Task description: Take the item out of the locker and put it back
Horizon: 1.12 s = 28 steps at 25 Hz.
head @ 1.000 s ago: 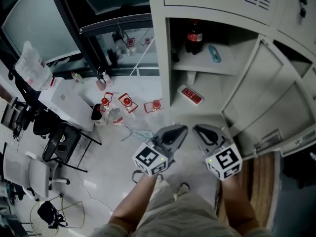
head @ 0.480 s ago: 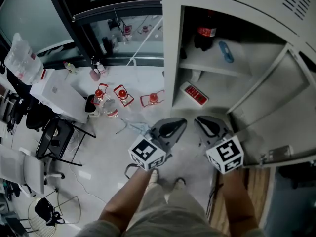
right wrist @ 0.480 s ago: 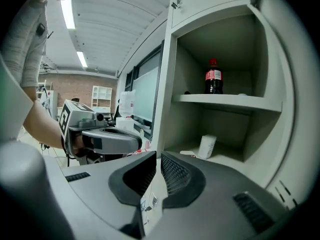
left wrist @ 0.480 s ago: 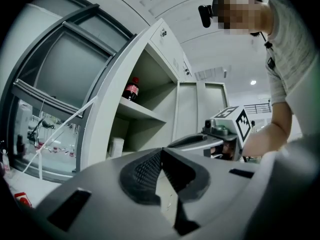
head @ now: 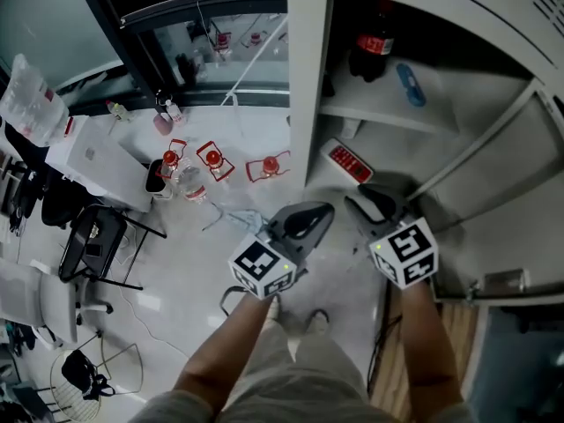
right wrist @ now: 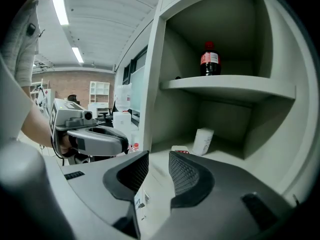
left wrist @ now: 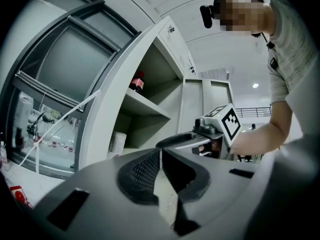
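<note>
Head view showed a blue oblong object (head: 405, 85) on the grey metal locker (head: 304, 104) shelf; the right gripper view, looking from below, didn't. Flat red box (head: 351, 163) lay on the lower compartment floor just ahead of the right gripper (right wrist: 159, 160). Its jaws were partly apart, had just been opening, empty. Left gripper (left wrist: 161, 156) jaws were closed, empty. Small white carton (right wrist: 202, 141) stood behind the box, dark cola bottle (right wrist: 210, 59) on the shelf above.

Nothing legible for me right now. The dark bottle (right wrist: 210, 59) on the locker (head: 304, 77) shelf (right wrist: 235, 86) wears a red label, its print too small to read. The red packet (head: 350, 163) on the locker floor shows white marks I can't make out.
</note>
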Tool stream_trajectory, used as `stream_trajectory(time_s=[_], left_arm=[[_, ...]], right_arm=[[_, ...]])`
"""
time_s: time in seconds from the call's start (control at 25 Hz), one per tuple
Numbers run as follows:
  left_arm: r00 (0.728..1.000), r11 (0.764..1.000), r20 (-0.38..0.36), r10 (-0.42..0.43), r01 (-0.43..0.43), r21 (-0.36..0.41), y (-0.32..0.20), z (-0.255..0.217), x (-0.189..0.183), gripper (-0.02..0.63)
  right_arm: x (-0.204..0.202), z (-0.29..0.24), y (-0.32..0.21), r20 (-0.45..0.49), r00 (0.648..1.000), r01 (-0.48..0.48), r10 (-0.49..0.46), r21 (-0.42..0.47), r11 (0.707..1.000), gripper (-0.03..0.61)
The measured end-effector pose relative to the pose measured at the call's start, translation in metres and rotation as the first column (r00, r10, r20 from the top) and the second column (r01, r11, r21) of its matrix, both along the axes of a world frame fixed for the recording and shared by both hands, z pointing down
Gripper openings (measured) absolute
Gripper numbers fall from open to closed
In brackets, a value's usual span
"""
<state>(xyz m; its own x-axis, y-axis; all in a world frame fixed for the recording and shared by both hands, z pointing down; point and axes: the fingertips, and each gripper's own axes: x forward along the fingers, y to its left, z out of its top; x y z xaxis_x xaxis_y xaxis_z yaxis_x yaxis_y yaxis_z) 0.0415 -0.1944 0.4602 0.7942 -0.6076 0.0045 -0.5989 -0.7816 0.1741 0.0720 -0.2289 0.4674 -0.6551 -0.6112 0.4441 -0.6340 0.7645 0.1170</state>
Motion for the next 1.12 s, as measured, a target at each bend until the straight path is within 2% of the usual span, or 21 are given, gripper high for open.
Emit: stream_trajectory(time_s=[0.12,0.32,0.48,0.56,0.72,0.88,1.12], left_arm=[[1.0,1.0,0.001,0.013,-0.013,0.003,0.0,0.002,0.005,0.005],[1.0,1.0,-0.001,0.022,-0.022,-0.007,0.001,0.003,0.007,0.005],[1.0,1.0,0.008,0.028,-0.028,-0.005,-0.001,0.006,0.007,0.005],[1.0,1.0,0.002,0.024,-0.024,-0.004,-0.005,0.006,0.007,0.005],[1.0,1.0,0.0,0.025,-0.025,-0.003,-0.009,0.007,0.007,0.005],[0.999,1.0,-0.03,0.018,-0.018,0.0,-0.012,0.0,0.006,0.005],[0.999,1.0,-0.034,0.016,-0.016,0.0,-0.013,0.005,0.007,0.005]], right_arm=[[0.004,0.006,-0.016,-0.014,1.0,-0.012,0.012,0.014,1.0,0.123],[0.003,0.018,-0.035,-0.085,0.996,-0.02,0.019,-0.012,1.0,0.178],[0.002,0.023,-0.05,-0.124,0.991,-0.046,0.043,-0.027,0.999,0.184],[0.005,0.029,-0.06,-0.157,0.986,-0.051,0.046,-0.025,0.998,0.208],[0.001,0.033,-0.069,-0.165,0.985,-0.064,0.05,-0.079,0.995,0.263],[0.006,0.043,-0.086,-0.202,0.977,-0.082,0.061,-0.095,0.992,0.268],[0.01,0.063,-0.103,-0.246,0.967,-0.111,0.073,-0.148,0.983,0.268]])
